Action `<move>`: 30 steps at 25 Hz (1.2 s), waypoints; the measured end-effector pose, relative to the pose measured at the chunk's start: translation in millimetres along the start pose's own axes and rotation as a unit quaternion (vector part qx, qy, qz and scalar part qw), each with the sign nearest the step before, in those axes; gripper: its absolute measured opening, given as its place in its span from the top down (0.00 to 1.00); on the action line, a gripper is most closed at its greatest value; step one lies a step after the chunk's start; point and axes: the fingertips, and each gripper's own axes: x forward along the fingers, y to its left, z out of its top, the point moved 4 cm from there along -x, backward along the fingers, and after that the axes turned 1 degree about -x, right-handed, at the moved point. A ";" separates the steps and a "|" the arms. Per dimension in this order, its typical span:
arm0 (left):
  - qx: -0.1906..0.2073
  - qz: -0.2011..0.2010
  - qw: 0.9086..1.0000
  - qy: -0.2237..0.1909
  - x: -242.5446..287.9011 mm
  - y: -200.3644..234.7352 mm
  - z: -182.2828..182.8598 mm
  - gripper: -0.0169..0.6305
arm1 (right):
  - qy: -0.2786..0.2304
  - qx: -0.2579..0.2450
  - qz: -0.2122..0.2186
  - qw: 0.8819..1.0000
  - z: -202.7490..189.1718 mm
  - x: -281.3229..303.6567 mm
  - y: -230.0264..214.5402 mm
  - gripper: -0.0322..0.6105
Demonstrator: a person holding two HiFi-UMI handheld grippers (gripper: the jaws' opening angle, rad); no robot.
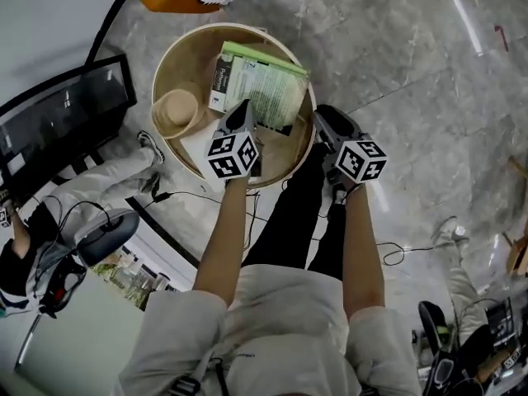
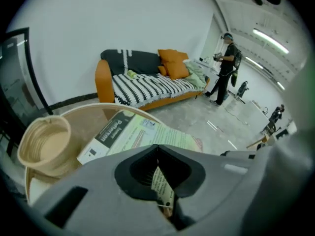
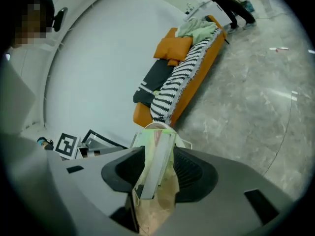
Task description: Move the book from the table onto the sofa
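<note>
sofa [image 2: 147,82]: orange, with a striped cover. it stands past the far rim of the table, at the top edge of the head view frame and well apart from the book.

table [image 1: 188,54]: round and rimmed, in the upper centre of the head view.

book [image 1: 264,85]: green cover, lying on the table right of centre and not yet lifted. the dark spine is on its left side. as seen, the longer side runs left to right across the frame, between the two tongs.

left tongs [image 2: 157,149]: at the book's lower left corner. the tips are together and pinch a thin printed leaf, judged to belong to the book.

right tongs [image 3: 156,154]: at the book's right edge. the jaws stand apart and straddle the thick edge. no firm clamp is evident.

bowl [image 1: 175,111]: woven, just left of the book and clear of both tongs.

finding: both hands are at the book and neither is nearer. the lift depends on the right jaws closing across the edge. the carry then runs toward the top of the frame. the left hold on one leaf looks weak and may tear.
</note>
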 end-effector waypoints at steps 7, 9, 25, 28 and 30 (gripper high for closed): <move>-0.024 0.006 0.999 0.021 31.4 23.2 -19.2 0.96 | -0.001 0.057 0.046 0.997 -19.0 50.0 -11.3 0.64; -0.023 0.000 1.000 0.019 31.6 22.1 -19.8 0.96 | -0.009 0.080 0.058 0.995 -19.2 57.5 -13.9 0.62; -0.008 -0.036 0.999 0.023 30.0 20.0 -14.0 0.96 | 0.011 0.116 0.091 0.989 -22.8 70.9 7.7 0.62; -0.017 -0.045 0.999 0.021 28.7 16.9 -13.1 0.96 | 0.000 0.124 0.096 0.988 -21.2 63.2 9.8 0.63; -0.030 -0.050 0.998 0.025 29.9 17.5 -15.7 0.96 | -0.005 0.142 0.090 0.986 -23.6 64.7 5.2 0.63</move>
